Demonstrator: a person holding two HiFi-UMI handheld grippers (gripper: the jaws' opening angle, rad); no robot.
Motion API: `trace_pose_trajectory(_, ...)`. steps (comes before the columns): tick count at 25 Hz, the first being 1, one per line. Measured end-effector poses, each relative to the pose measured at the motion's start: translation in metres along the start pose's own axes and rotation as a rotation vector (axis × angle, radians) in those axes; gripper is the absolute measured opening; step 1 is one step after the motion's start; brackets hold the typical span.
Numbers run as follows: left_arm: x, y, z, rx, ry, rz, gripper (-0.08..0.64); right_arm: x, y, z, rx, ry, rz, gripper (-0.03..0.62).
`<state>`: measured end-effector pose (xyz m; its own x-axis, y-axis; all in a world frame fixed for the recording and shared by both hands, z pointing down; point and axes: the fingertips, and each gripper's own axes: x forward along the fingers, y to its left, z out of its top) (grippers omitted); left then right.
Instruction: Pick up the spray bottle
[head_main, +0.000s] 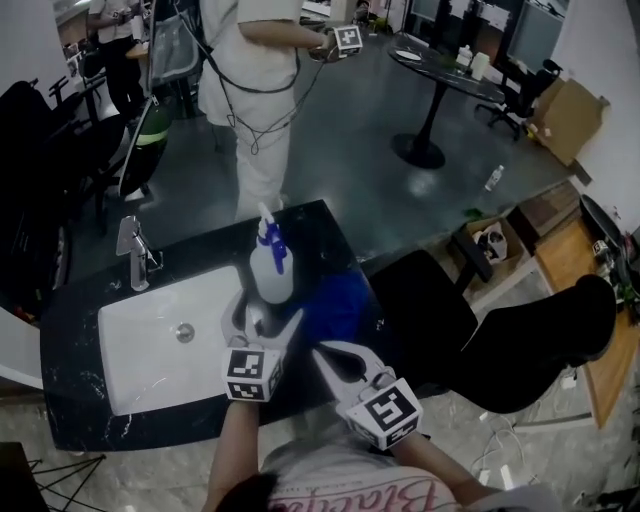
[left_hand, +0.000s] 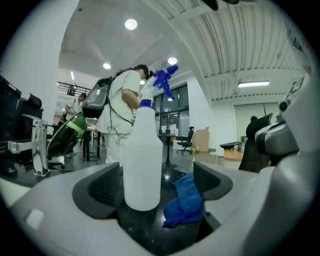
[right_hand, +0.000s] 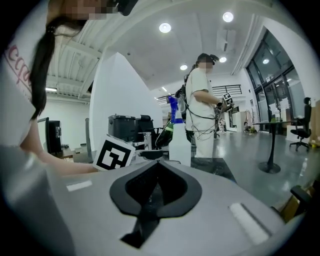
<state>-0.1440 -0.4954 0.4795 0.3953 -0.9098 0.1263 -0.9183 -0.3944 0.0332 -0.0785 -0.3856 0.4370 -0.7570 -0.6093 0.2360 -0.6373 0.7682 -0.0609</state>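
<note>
A white spray bottle (head_main: 271, 272) with a blue trigger head stands upright on the black counter (head_main: 70, 370), right of the sink. My left gripper (head_main: 265, 318) is open. Its jaws stand one on each side of the bottle's base (left_hand: 142, 160), and neither pad presses on it. A crumpled blue cloth (head_main: 335, 308) lies on the counter just right of the bottle, and the left gripper view shows it beside the right jaw (left_hand: 185, 200). My right gripper (head_main: 325, 350) is shut and empty, near the counter's front edge. The bottle (right_hand: 180, 142) stands ahead of it.
A white sink basin (head_main: 160, 340) with a chrome faucet (head_main: 133, 250) fills the counter's left part. A person in white (head_main: 255, 90) stands behind the counter holding another gripper. A black chair (head_main: 480, 330) is close on the right, and a round table (head_main: 440, 65) is farther back.
</note>
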Motion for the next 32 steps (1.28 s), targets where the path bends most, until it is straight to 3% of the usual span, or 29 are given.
trace_pose_trajectory(10,0.058,0.025,-0.017,-0.004,0.052,0.043,0.443,0.015,-0.052,-0.003,0.013,0.027,-0.027,0.002)
trace_pose_trajectory(17,0.077,0.029,-0.022,0.0,0.063,0.033,0.42,0.014,-0.073,-0.012,0.041,0.048,-0.056,0.002)
trace_pose_trajectory(25,0.081,0.03,-0.021,0.015,0.072,0.048,0.422,0.01,-0.07,-0.007,0.053,0.03,-0.033,0.002)
trace_pose_trajectory(32,0.057,0.019,0.004,0.042,0.027,0.043,0.422,0.003,-0.048,-0.002,0.019,-0.002,-0.023,0.002)
